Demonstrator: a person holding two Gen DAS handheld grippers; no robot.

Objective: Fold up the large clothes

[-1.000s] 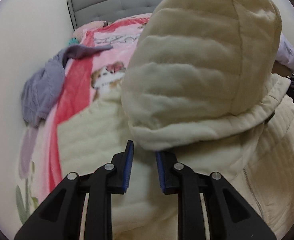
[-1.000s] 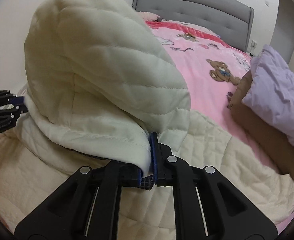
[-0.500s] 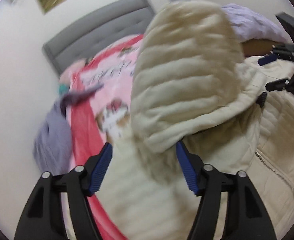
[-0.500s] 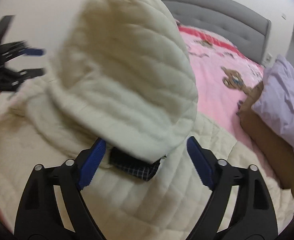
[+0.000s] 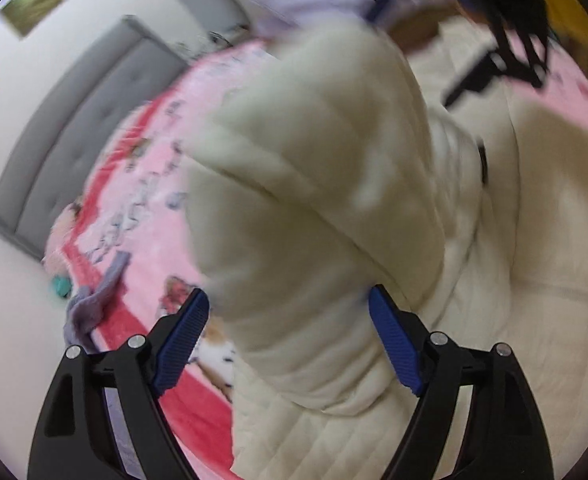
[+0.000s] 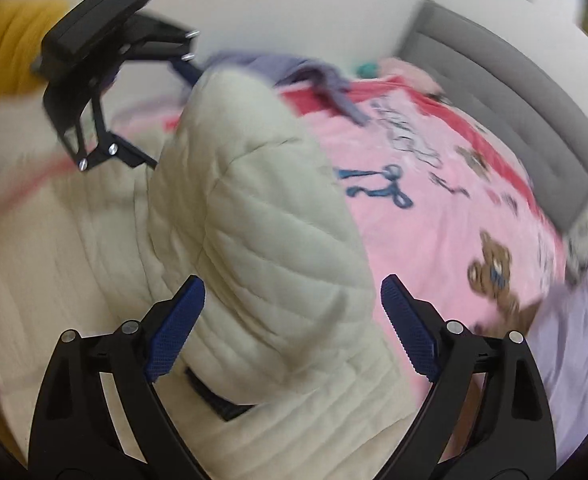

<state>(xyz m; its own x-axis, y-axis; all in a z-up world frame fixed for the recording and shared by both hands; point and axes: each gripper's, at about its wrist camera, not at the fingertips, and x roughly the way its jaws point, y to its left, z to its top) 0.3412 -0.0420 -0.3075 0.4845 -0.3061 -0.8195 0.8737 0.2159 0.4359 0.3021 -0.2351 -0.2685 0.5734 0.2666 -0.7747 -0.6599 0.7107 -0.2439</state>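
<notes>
Bulging between both spread-fingered tools, the cream quilted jacket's (image 5: 514,280) puffy, stitch-ribbed hood (image 6: 270,256) lies on the pink fleece bedspread (image 6: 446,216); left gripper (image 5: 290,344) and right gripper (image 6: 294,328) gape apart, gripping nothing.

A home bedroom is shown: a bed with a grey padded headboard (image 6: 506,92) is covered by a pink teddy-bear blanket (image 6: 446,216), and framed pictures (image 5: 32,4) are hung on the white wall.
</notes>
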